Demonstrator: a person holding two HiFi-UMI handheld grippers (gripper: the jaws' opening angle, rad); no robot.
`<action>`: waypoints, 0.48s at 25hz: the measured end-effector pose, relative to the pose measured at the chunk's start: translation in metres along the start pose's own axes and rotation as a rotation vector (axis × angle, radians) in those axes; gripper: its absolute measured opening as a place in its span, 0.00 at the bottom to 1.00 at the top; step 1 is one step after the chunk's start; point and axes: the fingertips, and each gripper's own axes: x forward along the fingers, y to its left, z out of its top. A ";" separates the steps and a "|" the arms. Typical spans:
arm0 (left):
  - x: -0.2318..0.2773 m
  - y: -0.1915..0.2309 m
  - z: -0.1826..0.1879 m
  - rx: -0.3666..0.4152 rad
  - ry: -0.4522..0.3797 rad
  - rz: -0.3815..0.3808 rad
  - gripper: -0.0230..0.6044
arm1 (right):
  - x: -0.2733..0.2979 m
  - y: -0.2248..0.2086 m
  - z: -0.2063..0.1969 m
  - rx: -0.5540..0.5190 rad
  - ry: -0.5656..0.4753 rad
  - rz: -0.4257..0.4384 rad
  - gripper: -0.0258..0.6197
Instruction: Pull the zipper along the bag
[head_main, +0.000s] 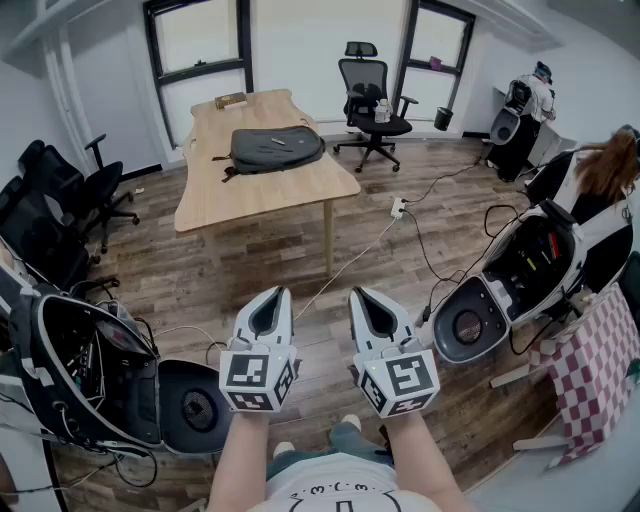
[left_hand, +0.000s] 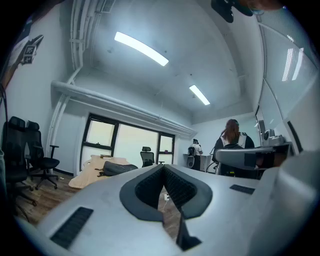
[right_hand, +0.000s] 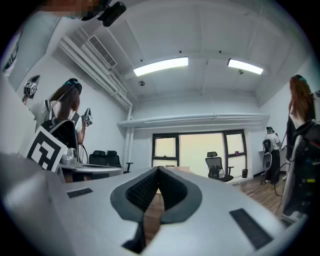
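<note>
Both claws held level and side by side over the wood floor: left gripper (head_main: 272, 296) and right gripper (head_main: 366, 296), each with jaws pressed together and nothing between them. Dark grey bag (head_main: 277, 148) lies flat on wooden table (head_main: 240, 195) across the room, well apart from both. Office chair (head_main: 372, 100) stands beyond the table.

A dark bag (head_main: 277, 148) lies on a wooden table (head_main: 262, 187), far from both grippers (head_main: 262, 345) held side by side.
</note>
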 end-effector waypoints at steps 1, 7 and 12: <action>0.011 -0.004 -0.001 -0.004 -0.002 0.008 0.06 | 0.004 -0.011 -0.002 -0.007 0.007 0.006 0.12; 0.060 -0.038 -0.009 -0.014 -0.008 0.067 0.06 | 0.006 -0.077 -0.013 0.002 0.023 0.052 0.12; 0.081 -0.061 -0.022 -0.004 0.008 0.101 0.06 | 0.005 -0.113 -0.028 0.027 0.033 0.082 0.12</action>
